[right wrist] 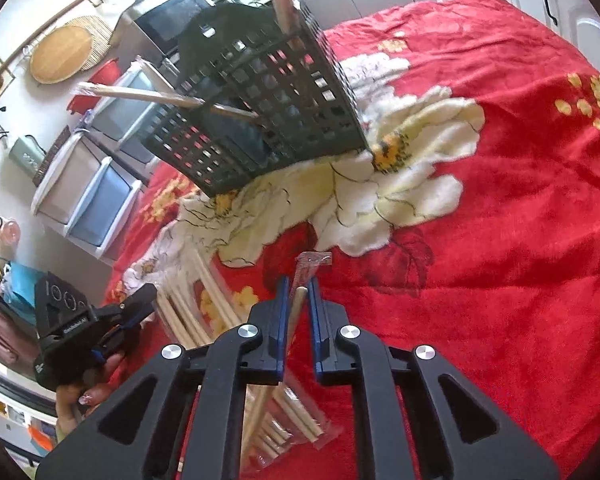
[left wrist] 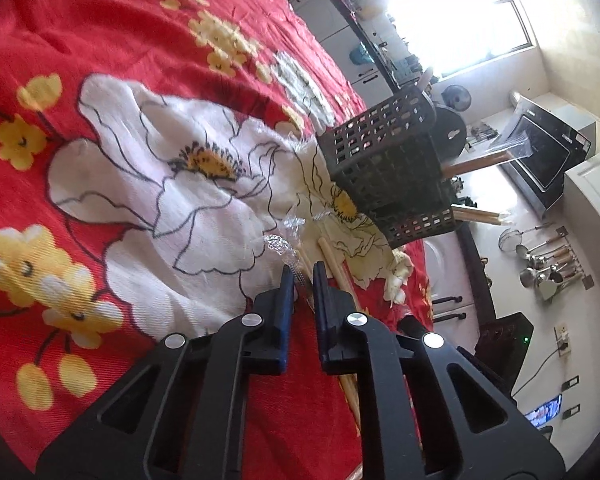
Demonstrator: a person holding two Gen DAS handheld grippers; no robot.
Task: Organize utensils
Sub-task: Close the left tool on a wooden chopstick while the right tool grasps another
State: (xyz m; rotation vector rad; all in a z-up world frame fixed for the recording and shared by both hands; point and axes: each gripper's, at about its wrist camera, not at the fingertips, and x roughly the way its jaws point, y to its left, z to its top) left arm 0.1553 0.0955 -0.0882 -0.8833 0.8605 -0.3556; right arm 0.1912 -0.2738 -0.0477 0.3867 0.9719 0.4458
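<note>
Chopsticks in clear wrappers lie on the red flowered blanket [right wrist: 500,200] covering your surface, at 6 o'clock of the black lattice basket [right wrist: 268,92]. Your right tongs [right wrist: 299,286] are clamped on one wrapped chopstick [right wrist: 300,300], its wrapper tip poking out at 12 o'clock. Your left tongs [left wrist: 303,276] are nearly closed around another wrapped chopstick [left wrist: 298,270], with a bare one [left wrist: 336,268] just beside at 3 o'clock. More wrapped pairs [right wrist: 204,292] lie between both tongs. Several sticks [right wrist: 140,96] already stand in the basket.
</note>
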